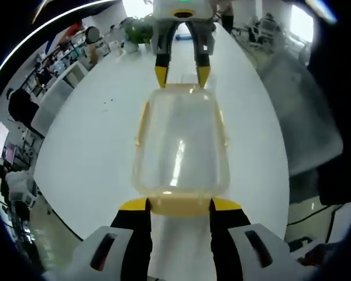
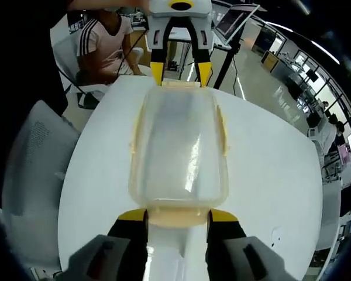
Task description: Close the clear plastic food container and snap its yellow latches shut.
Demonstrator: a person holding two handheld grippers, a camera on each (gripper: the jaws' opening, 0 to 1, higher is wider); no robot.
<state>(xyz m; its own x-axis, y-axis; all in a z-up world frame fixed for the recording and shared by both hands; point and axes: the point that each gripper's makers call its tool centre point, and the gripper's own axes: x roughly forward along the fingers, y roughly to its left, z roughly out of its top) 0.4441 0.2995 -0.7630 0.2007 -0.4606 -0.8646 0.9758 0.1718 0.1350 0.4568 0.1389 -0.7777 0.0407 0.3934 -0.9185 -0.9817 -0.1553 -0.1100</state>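
Note:
A clear plastic food container [image 1: 181,140] [image 2: 180,146] lies lengthwise on the white table [image 1: 93,152] [image 2: 269,164], its clear lid resting on top. Yellow latches run along both long sides [image 1: 141,123] [image 2: 223,126]. My left gripper [image 1: 180,205] stands open at the container's near end, with the yellow end latch [image 1: 180,208] between its yellow-tipped jaws. At the opposite end my right gripper [image 2: 176,215] is open the same way around the other end latch [image 2: 176,219]. Each gripper faces the other across the container: right gripper [image 1: 182,76], left gripper [image 2: 181,73].
A grey chair [image 2: 35,175] [image 1: 304,117] stands beside the table. A seated person in a pink striped shirt [image 2: 105,41] is behind the far table edge, near a black stand [image 2: 228,52]. Potted plants [image 1: 137,29] sit past the other end.

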